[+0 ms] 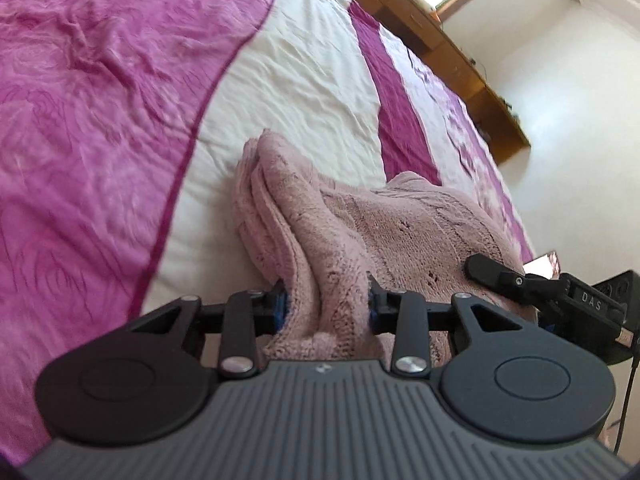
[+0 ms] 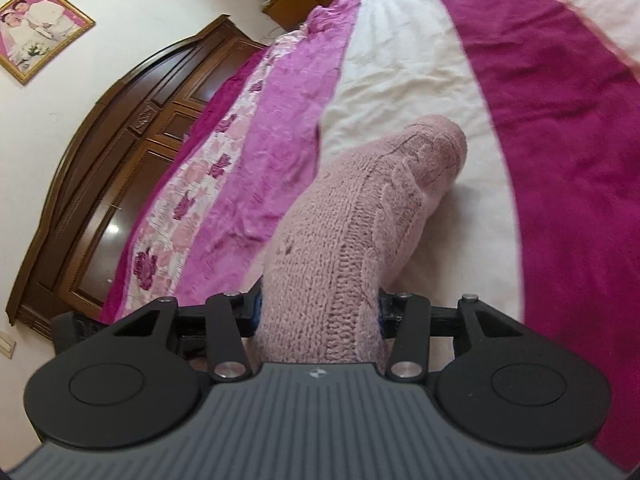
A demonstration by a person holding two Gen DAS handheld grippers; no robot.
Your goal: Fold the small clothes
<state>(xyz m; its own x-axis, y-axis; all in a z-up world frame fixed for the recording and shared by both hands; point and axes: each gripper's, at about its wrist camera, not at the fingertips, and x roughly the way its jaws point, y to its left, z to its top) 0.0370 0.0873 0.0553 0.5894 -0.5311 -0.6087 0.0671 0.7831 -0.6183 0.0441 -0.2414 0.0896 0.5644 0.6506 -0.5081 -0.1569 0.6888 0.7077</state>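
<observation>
The pale pink cable-knit woollen garment [image 1: 320, 216] is bunched in thick folds, its far part lying on the bed's white and magenta striped bedspread [image 1: 300, 80]; the left gripper [image 1: 326, 304] has its jaws clamped on one bunched end; the right gripper [image 2: 318, 308] grasps another part [image 2: 360, 208], lifted above the bedspread [image 2: 400, 80]; a dark wooden headboard [image 2: 120, 160] stands beyond.

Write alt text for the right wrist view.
The right claw is shut on a pale pink knitted garment that stretches away over a bed cover striped magenta and white. A dark wooden headboard and a framed picture show behind.
</observation>
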